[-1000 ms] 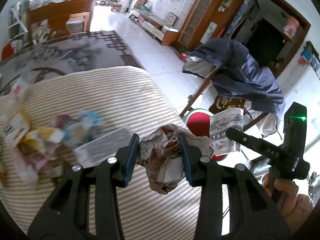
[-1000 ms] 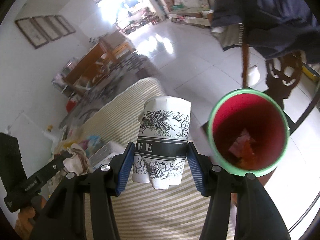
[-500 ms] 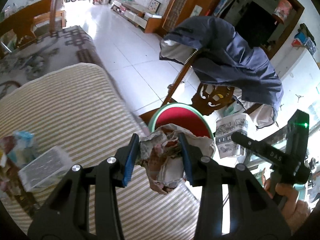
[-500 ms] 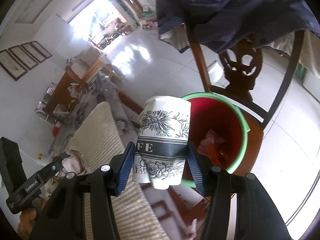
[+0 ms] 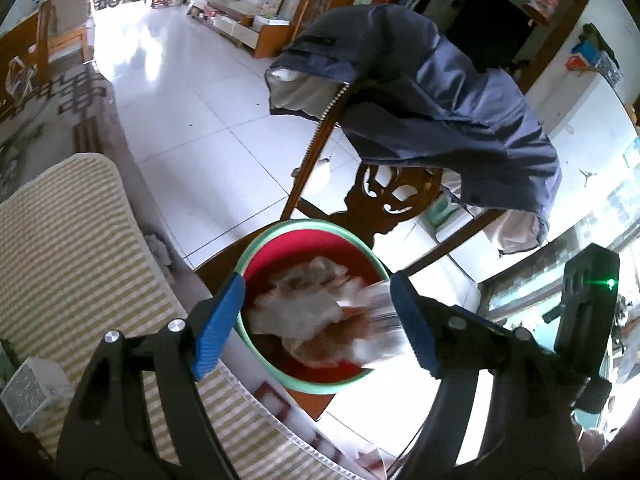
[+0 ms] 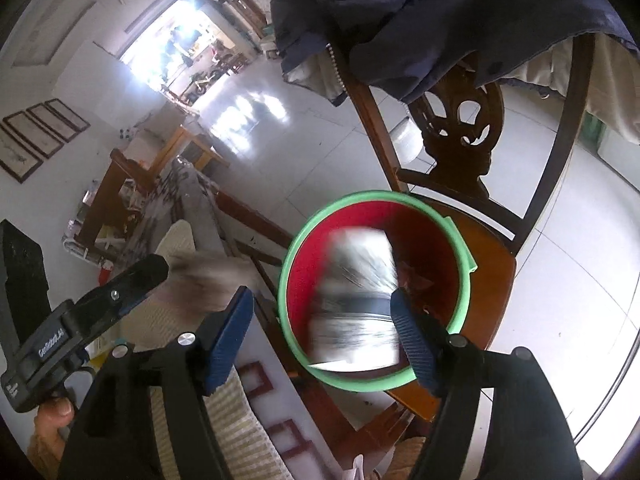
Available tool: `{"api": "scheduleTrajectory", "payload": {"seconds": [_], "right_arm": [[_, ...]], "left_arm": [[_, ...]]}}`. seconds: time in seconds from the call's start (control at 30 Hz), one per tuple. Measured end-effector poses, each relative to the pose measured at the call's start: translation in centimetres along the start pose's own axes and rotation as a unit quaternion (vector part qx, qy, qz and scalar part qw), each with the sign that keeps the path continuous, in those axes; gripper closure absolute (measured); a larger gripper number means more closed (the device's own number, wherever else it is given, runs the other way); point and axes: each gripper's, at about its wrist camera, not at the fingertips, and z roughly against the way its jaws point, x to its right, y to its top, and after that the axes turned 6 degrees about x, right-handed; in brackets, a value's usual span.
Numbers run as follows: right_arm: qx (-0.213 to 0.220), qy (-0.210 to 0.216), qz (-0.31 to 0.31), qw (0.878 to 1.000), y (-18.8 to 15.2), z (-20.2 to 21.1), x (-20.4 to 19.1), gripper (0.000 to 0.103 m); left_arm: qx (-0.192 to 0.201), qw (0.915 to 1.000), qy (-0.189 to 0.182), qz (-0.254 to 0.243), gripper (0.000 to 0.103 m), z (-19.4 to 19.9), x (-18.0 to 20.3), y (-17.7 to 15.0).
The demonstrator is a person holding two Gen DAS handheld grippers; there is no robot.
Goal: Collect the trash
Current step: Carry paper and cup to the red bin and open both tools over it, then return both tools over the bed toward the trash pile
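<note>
Caught mid-drop over a red plastic bucket with a pale green rim, standing on the seat of a carved dark wooden chair. Left gripper just sprung wide, blue pads clear of the crumpled wad of printed paper, now blurred and falling inside the rim. Right gripper likewise just spread apart, releasing the white paper cup with black floral print, smeared by motion above the red interior, its edge close to the right-hand pad. Both pieces apparently on course for the bucket. Best handled by holding both tools steady above the opening until each piece settles, then lifting straight away without clipping the rim. Dark blue jacket draped over the chair back; striped yellow-and-white cloth on the table alongside.
</note>
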Motion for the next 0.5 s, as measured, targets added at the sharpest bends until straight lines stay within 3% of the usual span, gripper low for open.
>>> {"api": "scheduleTrajectory", "payload": {"seconds": [0.27, 0.5], "right_arm": [[0.004, -0.002, -0.002, 1.0, 0.0, 0.1, -0.2, 0.033], [-0.009, 0.005, 0.019, 1.0, -1.1, -0.5, -3.1, 0.033]], "left_arm": [[0.006, 0.9998, 0.011, 0.016, 0.03, 2.1, -2.0, -1.0], [0.01, 0.9979, 0.035, 0.053, 0.03, 5.0, -5.5, -3.6]]}}
